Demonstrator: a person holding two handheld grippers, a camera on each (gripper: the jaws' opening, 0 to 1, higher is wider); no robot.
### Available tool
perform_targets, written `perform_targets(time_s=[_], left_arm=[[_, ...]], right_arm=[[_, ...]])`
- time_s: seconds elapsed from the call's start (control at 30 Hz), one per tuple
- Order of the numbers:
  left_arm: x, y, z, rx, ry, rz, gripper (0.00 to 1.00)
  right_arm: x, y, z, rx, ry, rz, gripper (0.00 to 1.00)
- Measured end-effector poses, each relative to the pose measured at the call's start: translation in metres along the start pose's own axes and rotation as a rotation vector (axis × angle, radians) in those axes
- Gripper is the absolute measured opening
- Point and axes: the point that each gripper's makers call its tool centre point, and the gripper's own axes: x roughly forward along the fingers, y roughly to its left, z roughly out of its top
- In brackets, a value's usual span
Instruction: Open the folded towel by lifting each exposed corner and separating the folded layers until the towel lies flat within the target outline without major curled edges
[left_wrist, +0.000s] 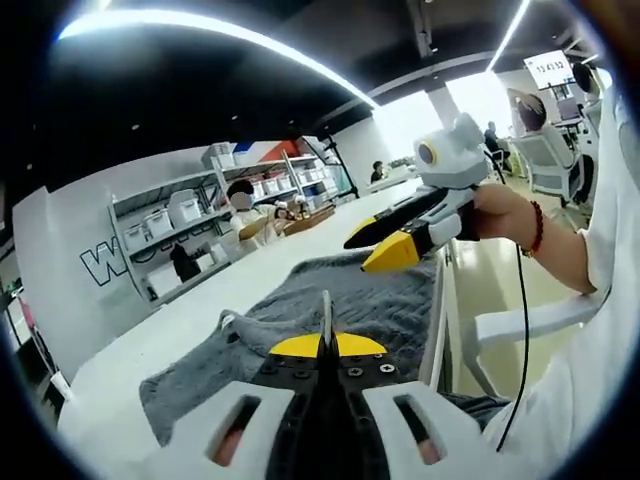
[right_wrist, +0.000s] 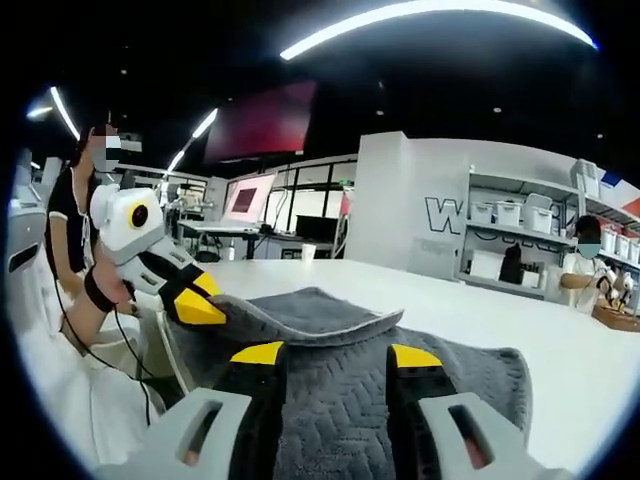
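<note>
Left gripper view: left gripper (left_wrist: 326, 318) at bottom, jaws pressed together, clamped on towel (left_wrist: 330, 310) edge. Grey towel spread on white table (left_wrist: 200, 320). Right gripper (left_wrist: 392, 243) at right, above towel's far part, held by hand (left_wrist: 500, 212).

Right gripper view: left gripper (right_wrist: 205, 300) at left, pinching raised towel (right_wrist: 330, 380) fold. Right gripper (right_wrist: 335, 352) jaws apart over towel, nothing between. Shelves (right_wrist: 530, 240) at right.
</note>
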Motion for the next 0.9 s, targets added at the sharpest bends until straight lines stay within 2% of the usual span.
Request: perform_targets(time_s=[0.3,0.53,0.73,0.9], left_arm=[[-0.004,-0.001,0.005,0.024,0.0,0.001,0.02],[-0.005,0.0,0.007,0.028,-0.002,0.003,0.02],[-0.009,0.002,0.009,0.043,-0.011,0.018,0.02],[-0.009,0.0,0.008,0.048,-0.011,0.007,0.02]], right_arm=[[0.012,0.004,0.017,-0.011,-0.022,0.017,0.35],[0.017,0.003,0.02,-0.008,-0.022,0.017,0.35],[0.032,-0.001,0.012,0.026,-0.003,0.013,0.32],[0.038,0.0,0.013,0.033,-0.007,0.01,0.32]])
